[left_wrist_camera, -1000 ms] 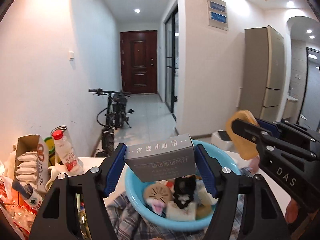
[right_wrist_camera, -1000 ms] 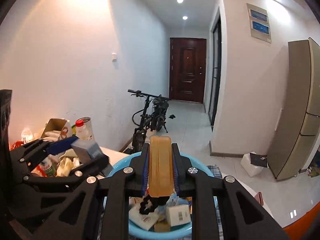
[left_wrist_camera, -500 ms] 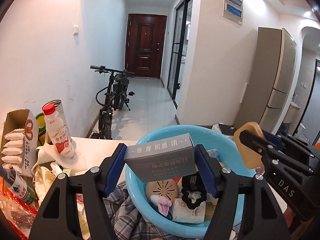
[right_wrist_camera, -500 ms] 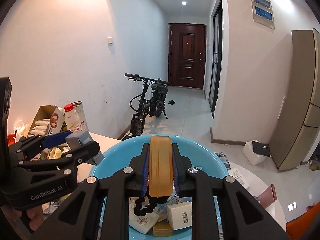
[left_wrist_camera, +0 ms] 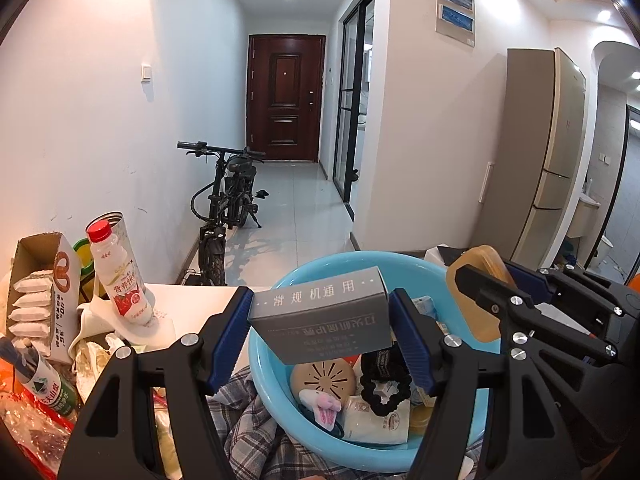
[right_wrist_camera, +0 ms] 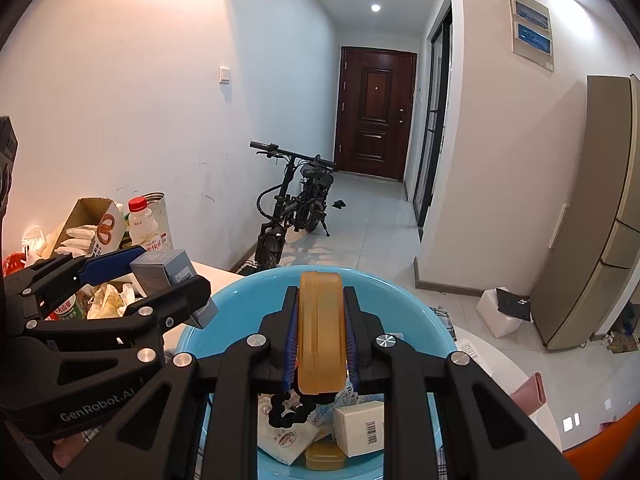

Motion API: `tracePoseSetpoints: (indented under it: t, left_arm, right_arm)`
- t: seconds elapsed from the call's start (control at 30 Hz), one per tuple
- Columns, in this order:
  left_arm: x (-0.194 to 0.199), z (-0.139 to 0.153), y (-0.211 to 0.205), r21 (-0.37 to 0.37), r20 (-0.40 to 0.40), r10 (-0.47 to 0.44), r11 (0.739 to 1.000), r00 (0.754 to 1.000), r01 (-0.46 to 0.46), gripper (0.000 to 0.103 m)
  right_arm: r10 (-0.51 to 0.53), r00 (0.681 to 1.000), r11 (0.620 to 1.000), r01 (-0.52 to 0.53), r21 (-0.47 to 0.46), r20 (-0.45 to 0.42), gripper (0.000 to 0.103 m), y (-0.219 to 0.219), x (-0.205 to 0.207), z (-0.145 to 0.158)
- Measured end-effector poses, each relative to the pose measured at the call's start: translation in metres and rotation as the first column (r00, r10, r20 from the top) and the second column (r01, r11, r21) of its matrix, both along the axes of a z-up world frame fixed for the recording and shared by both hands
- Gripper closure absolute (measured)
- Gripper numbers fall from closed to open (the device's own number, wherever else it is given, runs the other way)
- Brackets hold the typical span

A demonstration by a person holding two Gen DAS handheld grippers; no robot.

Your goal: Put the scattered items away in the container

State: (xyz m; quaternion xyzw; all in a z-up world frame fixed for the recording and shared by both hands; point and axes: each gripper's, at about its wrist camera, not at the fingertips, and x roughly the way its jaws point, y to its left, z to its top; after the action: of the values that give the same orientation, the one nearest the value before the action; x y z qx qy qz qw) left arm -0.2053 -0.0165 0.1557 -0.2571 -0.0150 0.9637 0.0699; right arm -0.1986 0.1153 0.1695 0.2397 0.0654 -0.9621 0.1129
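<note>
A blue plastic basin sits on a plaid cloth and holds several small items, among them a black scrunchie, a white packet and a white box. My left gripper is shut on a grey box with Chinese print, held over the basin's left rim. My right gripper is shut on a flat amber soap case, held on edge over the basin. The amber soap case also shows in the left wrist view, and the grey box in the right wrist view.
Left of the basin the table carries a red-capped drink bottle, an open snack carton, a green-labelled bottle and crumpled wrappers. A bicycle leans by the hallway wall. A fridge stands at right.
Both grippers have tilted down and come lower over the basin with their objects still held. More of the basin's inside shows now.
</note>
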Motion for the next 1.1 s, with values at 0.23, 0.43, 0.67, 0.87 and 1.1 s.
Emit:
tracePoseSetpoints:
  t: [0.23, 0.43, 0.67, 0.87, 1.1]
  left_arm:
    - [-0.001, 0.000, -0.003, 0.009, 0.003, 0.000, 1.000, 1.000, 0.000, 0.035]
    - [-0.001, -0.001, -0.002, 0.005, 0.003, -0.002, 1.000, 1.000, 0.002, 0.035]
    - [-0.001, -0.002, -0.001, 0.003, 0.003, -0.004, 1.000, 1.000, 0.004, 0.035]
    - [-0.001, -0.002, -0.001, -0.002, 0.001, 0.002, 1.000, 1.000, -0.002, 0.035]
    - [-0.002, -0.001, -0.009, 0.029, 0.006, 0.004, 1.000, 1.000, -0.004, 0.035]
  right_arm:
    - [-0.001, 1.000, 1.000, 0.001, 0.004, -0.001, 0.081, -0.001, 0.002, 0.000]
    - [-0.003, 1.000, 1.000, 0.003, 0.006, -0.001, 0.081, -0.001, 0.001, 0.000]
    - [-0.020, 1.000, 1.000, 0.021, 0.024, -0.007, 0.081, 0.005, 0.001, 0.002]
    - [-0.046, 0.999, 0.999, 0.046, 0.014, -0.015, 0.070, 0.012, -0.001, 0.004]
    - [-0.203, 0.978, 0.979, 0.202, -0.008, -0.053, 0.000, 0.044, 0.000, 0.013]
